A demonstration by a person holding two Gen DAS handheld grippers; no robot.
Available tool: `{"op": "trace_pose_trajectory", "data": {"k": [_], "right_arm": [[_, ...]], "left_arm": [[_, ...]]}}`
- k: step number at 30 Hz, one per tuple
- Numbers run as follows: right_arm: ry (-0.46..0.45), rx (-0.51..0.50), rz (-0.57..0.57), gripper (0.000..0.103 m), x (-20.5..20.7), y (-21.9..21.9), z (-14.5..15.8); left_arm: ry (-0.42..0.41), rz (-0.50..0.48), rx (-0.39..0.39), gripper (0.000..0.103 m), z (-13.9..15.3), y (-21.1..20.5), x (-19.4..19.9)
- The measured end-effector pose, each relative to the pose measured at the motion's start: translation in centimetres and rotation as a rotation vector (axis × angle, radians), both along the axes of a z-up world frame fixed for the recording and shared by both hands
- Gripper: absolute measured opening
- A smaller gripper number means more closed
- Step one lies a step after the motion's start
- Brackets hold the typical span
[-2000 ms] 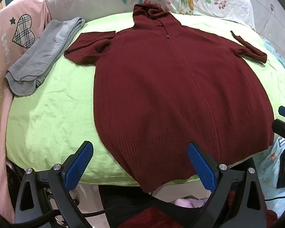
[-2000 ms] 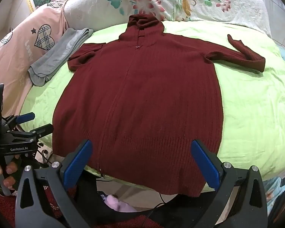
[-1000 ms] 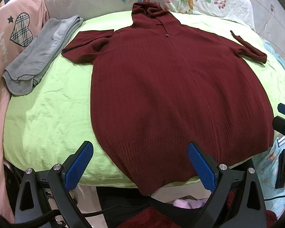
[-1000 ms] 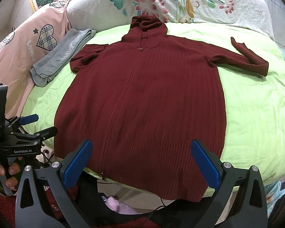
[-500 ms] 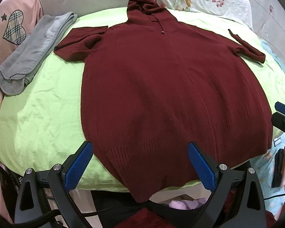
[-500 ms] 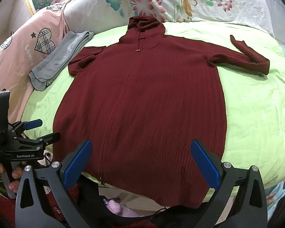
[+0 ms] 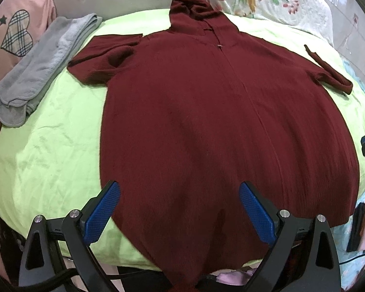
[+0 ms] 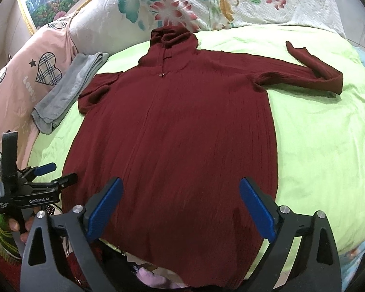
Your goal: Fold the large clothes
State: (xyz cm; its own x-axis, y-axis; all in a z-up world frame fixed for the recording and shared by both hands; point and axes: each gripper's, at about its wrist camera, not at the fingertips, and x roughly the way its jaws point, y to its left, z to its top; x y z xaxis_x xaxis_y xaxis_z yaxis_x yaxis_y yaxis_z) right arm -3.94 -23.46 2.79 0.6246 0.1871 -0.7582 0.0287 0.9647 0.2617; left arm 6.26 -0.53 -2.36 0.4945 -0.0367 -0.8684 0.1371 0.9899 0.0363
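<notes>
A dark red hooded knit sweater (image 7: 219,121) lies spread flat, front up, on a lime-green sheet (image 7: 48,158), hood at the far end and both sleeves out to the sides. My left gripper (image 7: 178,189) hangs open over the lower left part near the hem, nothing between its blue pads (image 7: 102,214). My right gripper (image 8: 181,183) is over the lower middle of the sweater (image 8: 182,133); its jaws are closing but still wide, with only cloth lying below them, not pinched. The left gripper (image 8: 64,171) also shows beside the hem's left corner, held by a hand.
A folded grey cloth (image 7: 41,73) lies left of the sweater beside a pink cover with plaid hearts (image 7: 14,36). A floral quilt (image 8: 231,2) is bunched behind the hood. Bare green sheet (image 8: 316,146) spreads on the right. A dark flat object (image 7: 357,226) sits below the bed's right edge.
Both grippers have moved in over the bed towards the sweater's lower part, which now fills more of each view. The right pads stand slightly closer together.
</notes>
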Motion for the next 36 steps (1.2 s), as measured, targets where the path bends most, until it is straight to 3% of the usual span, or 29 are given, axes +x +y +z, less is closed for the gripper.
{"op": "trace_pose_trajectory", "data": {"k": [9, 14, 21, 26, 29, 33, 35, 36], "right_arm": [[-0.071, 0.029, -0.11, 0.094, 4.3, -8.3, 2.4], [-0.098, 0.008, -0.232, 0.078, 8.6, -16.1, 3.1], [-0.047, -0.059, -0.319, 0.072, 17.3, -25.2, 2.5], [0.028, 0.016, -0.363, 0.069, 22.8, -30.8, -0.1], [0.076, -0.005, -0.393, 0.068, 25.6, -32.9, -1.7], [0.108, 0.035, -0.403, 0.068, 27.5, -35.0, -3.1], [0.128, 0.066, -0.393, 0.06, 28.1, -35.5, -3.8], [0.136, 0.063, -0.382, 0.047, 28.3, -35.4, -4.0]], "left_arm": [[-0.018, -0.009, 0.002, 0.098, 1.0, -0.4, 3.2], [-0.004, 0.002, -0.018, 0.098, 0.9, -0.6, 4.6], [0.037, 0.006, 0.003, 0.098, -0.5, -1.4, 6.4], [0.062, 0.007, 0.023, 0.098, -1.5, -1.7, 7.6], [0.073, 0.013, 0.03, 0.098, -1.9, -1.8, 8.4], [0.094, 0.023, 0.037, 0.098, -2.8, -1.7, 9.3], [0.096, 0.024, 0.028, 0.098, -3.0, -1.8, 9.7], [0.098, 0.022, 0.027, 0.098, -3.1, -1.9, 9.8]]}}
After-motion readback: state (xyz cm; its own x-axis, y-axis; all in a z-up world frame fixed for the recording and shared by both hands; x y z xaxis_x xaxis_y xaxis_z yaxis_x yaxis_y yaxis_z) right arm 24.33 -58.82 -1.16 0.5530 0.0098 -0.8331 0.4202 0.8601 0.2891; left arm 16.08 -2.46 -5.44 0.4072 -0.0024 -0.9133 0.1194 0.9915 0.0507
